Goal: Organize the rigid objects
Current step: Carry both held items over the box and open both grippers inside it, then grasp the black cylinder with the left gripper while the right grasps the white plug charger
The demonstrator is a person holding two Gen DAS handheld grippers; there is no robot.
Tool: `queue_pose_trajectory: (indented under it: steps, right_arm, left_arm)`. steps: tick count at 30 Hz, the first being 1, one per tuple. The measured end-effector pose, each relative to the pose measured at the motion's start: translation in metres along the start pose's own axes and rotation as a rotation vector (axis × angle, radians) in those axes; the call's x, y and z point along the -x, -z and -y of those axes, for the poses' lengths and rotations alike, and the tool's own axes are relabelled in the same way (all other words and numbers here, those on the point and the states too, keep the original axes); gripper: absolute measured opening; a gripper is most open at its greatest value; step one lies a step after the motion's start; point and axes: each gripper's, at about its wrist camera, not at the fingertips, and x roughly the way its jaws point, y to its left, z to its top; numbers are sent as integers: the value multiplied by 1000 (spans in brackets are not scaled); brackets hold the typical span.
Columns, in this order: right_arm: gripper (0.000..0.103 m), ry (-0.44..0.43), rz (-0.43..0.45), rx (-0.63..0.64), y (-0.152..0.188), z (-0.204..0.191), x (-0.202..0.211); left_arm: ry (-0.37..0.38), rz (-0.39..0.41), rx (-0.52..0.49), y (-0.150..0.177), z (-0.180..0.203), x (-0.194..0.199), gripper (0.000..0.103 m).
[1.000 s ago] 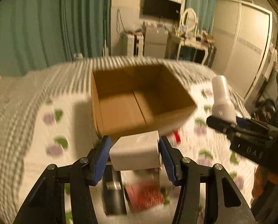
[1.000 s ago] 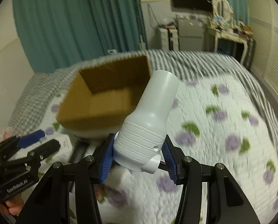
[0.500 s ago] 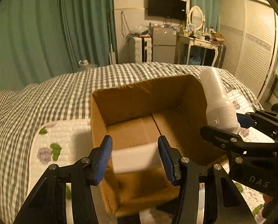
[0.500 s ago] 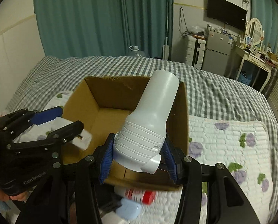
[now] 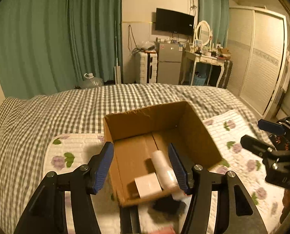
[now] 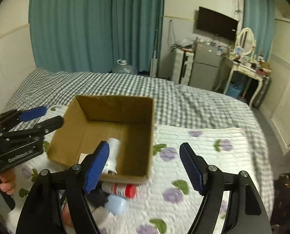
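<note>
cardboard box (image 5: 185, 124) holds white bottle (image 5: 163, 170), white block (image 5: 147, 185); left hand-held gripper (image 5: 142, 168), right hand-held gripper (image 6: 145, 167) wide open, empty; "GenRobot.AI" legible.

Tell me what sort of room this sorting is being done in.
Almost certainly a lived-in bedroom: the brown cardboard box sits on a bed with a grey-and-white checked cover, a white dressing table with an oval mirror stands by the far wall, and a black wall-mounted television hangs beside it.
</note>
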Motion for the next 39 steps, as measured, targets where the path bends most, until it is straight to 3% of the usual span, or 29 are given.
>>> queue_pose_trajectory:
  steps: [6, 12, 16, 24, 32, 39]
  right_arm:
    - [75, 19, 27, -16, 9, -14, 65]
    - [75, 13, 24, -48, 39, -43, 85]
    - [75, 2, -15, -81, 74, -57, 63]
    - [75, -5, -241, -78, 147, -74, -40]
    - [72, -42, -330, -116, 168, -82, -98]
    - [59, -32, -333, -122, 171, -85, -105]
  left_arm:
    - [9, 3, 19, 18, -10, 61, 62]
    - [-12, -34, 41, 56, -28, 79, 62]
    - [-35, -86, 36, 96, -34, 60, 62]
    - [-59, -226, -2, 157, -31, -5, 62]
    - [-29, -304, 53, 169, -33, -49, 62]
    - [-67, -365, 41, 171, -21, -78, 62]
